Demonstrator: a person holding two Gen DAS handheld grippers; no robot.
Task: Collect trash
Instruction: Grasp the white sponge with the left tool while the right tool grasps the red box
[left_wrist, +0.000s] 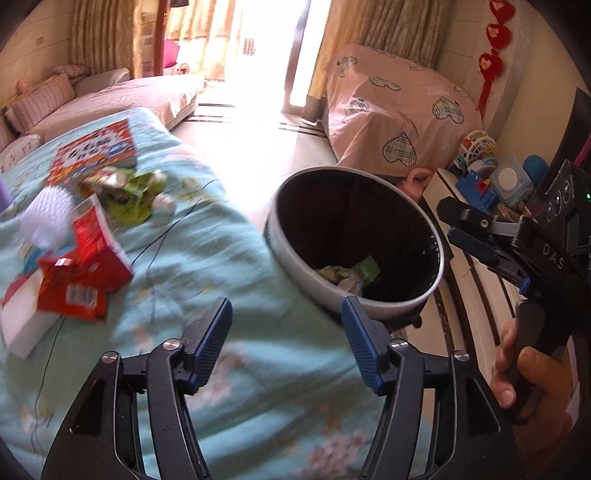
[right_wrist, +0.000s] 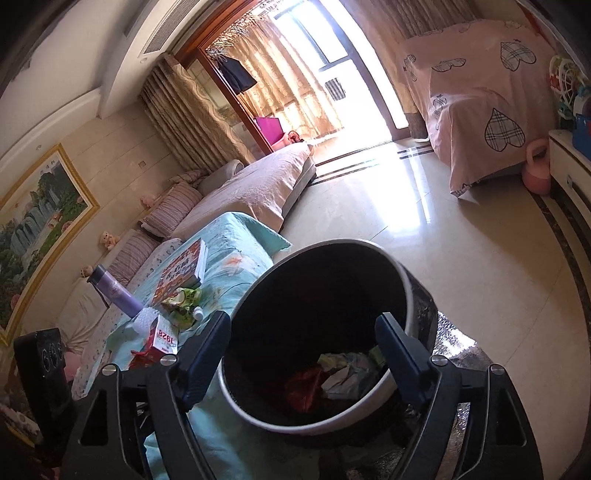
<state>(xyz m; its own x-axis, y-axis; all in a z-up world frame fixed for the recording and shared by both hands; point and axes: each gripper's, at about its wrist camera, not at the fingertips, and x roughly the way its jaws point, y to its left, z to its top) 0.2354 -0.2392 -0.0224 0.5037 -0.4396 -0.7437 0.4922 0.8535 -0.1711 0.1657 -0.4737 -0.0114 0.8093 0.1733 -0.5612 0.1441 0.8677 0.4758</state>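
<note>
Trash partly collected, more waits on the cloth.
Both the left gripper (left_wrist: 286, 325) and right gripper (right_wrist: 303, 341) are spread and empty; crumpled wrappers (right_wrist: 332, 380) lie in the bin (right_wrist: 406, 288), red packets (left_wrist: 79, 273) and green wrapper (left_wrist: 136, 195) remain left.

Round grey-rimmed, dark-lined trash bin (right_wrist: 406, 291) upright beside bed; crumpled wrappers (right_wrist: 343, 376) inside. Red packets (left_wrist: 79, 273), green wrapper (left_wrist: 135, 192) on turquoise bedspread.
</note>
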